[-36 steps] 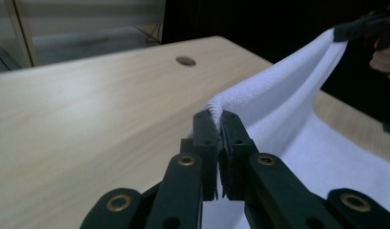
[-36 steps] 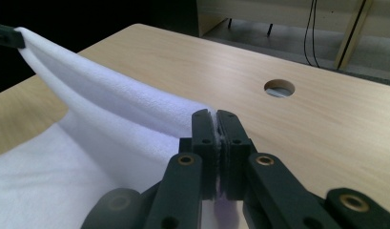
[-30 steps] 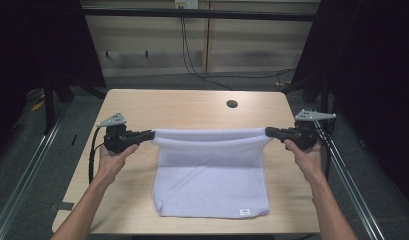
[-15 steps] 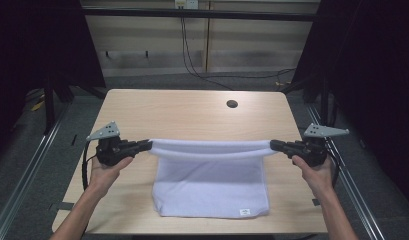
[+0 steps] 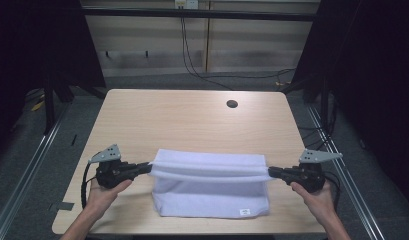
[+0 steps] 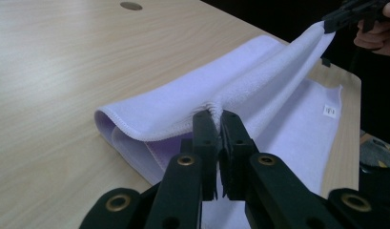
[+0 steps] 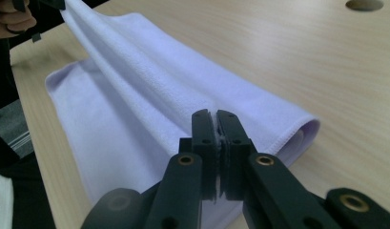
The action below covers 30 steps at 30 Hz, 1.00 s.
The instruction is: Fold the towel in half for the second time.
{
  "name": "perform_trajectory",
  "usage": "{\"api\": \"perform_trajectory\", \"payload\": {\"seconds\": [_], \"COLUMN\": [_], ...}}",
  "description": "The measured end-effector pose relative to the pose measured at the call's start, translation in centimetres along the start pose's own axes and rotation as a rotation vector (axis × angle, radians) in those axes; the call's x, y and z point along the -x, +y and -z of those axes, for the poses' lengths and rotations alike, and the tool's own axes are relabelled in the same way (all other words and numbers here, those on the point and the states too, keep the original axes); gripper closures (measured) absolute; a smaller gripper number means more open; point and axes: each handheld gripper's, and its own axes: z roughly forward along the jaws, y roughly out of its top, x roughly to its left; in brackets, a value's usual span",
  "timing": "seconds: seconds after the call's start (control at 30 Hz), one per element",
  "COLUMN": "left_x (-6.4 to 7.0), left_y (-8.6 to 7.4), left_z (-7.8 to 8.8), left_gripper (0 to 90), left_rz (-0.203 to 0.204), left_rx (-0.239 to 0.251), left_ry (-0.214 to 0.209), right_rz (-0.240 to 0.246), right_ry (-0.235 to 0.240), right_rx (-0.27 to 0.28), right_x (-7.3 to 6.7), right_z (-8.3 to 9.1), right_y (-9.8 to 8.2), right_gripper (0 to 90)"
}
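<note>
A pale lavender towel (image 5: pixel 210 189) lies on the wooden table (image 5: pixel 192 125) near its front edge, its far half lifted and folding toward the person. My left gripper (image 5: pixel 148 168) is shut on the towel's left corner (image 6: pixel 216 102), just above the table. On the opposite side my right gripper (image 5: pixel 270 171) is shut on the other corner (image 7: pixel 216 119). The edge between them is stretched taut. A small white label (image 5: pixel 245 212) shows at the towel's near right corner. In the left gripper view the other gripper (image 6: pixel 347 14) holds the far end of the towel (image 6: pixel 259 81).
A round cable hole (image 5: pixel 232 104) sits in the table at the far right. Bare wood spreads behind the towel. Metal rails (image 5: pixel 27 180) run along both sides of the table, and cables hang on the wall behind.
Both grippers have come toward the person and down with the towel's edge, from about mid-table to near the front. The lifted half has folded over the lower half.
</note>
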Motion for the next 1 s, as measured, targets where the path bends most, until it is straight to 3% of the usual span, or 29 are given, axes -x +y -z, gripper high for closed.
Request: {"api": "perform_trajectory", "payload": {"seconds": [0.33, 0.53, 0.63, 0.7, 0.73, 0.87, 0.9, 1.0], "left_x": [2.7, 3.3, 3.5, 3.8, 3.9, 3.7, 3.6, 3.5], "left_y": [-1.5, -3.8, -4.3, -4.8, -5.0, -5.5, -5.7, -5.8], "left_z": [1.0, 0.4, 0.4, 0.6, 0.5, 0.3, 0.0, -0.5], "left_gripper": [86.6, 86.3, 85.3, 84.4, 83.9, 81.4, 81.3, 81.2], "left_rz": [-0.035, -0.06, -0.067, -0.095, -0.105, -0.113, -0.097, -0.102], "left_rx": [-0.003, -0.136, -0.181, -0.202, -0.24, -0.309, -0.329, -0.37], "left_ry": [0.019, 0.026, -0.005, -0.005, -0.016, -0.041, -0.046, -0.031], "right_rz": [0.009, 0.011, 0.024, 0.029, 0.029, 0.044, 0.048, 0.025], "right_ry": [0.011, 0.01, 0.028, 0.049, 0.052, 0.042, 0.036, 0.047], "right_rx": [-0.035, -0.105, -0.174, -0.199, -0.209, -0.291, -0.297, -0.294], "right_x": [-1.9, -2.9, -3.6, -3.8, -4.0, -4.5, -4.5, -4.2], "right_z": [0.5, -0.3, -1.0, -1.0, -1.0, -1.1, -1.1, -1.3], "right_y": [-2.0, -4.4, -5.4, -6.0, -6.2, -6.9, -7.1, -7.1], "right_gripper": [86.8, 86.3, 85.3, 83.2, 81.5, 74.7, 74.7, 77.2]}}
